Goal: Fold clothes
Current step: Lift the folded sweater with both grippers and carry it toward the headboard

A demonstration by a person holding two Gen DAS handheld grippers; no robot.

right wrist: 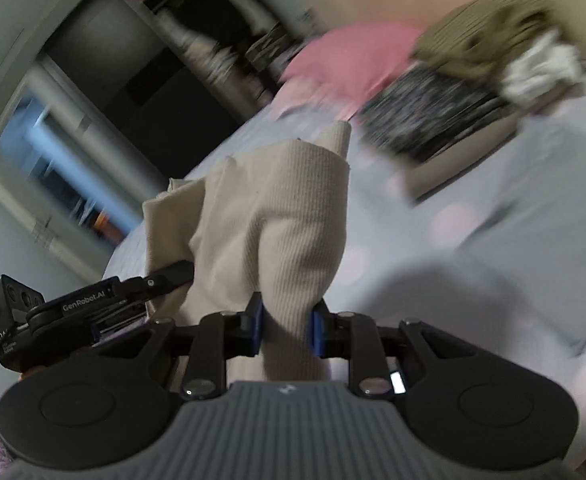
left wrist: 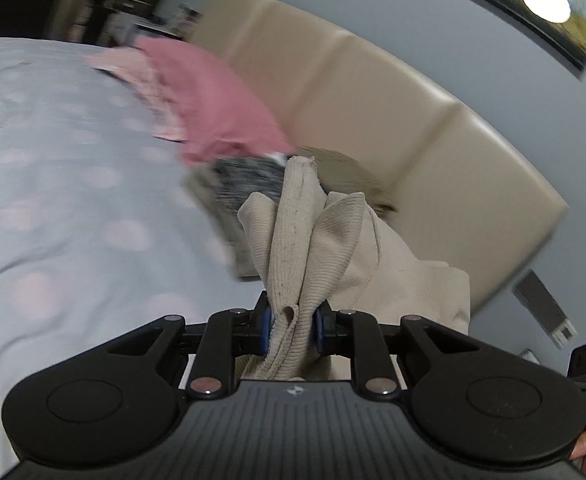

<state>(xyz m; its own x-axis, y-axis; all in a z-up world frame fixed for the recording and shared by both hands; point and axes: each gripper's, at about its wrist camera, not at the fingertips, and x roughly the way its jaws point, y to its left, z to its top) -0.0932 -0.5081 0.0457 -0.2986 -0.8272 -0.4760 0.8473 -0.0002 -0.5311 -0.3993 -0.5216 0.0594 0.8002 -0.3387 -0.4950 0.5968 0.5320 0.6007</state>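
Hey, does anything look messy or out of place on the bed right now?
Only the heap by the headboard: pink, striped and olive clothes lie crumpled, unfolded. Both grippers pinch the beige garment bunched, not flat.

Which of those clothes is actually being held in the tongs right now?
The beige ribbed garment: both the left tongs and right tongs pinch it. The pink garment and black-and-white one lie loose on the bed.
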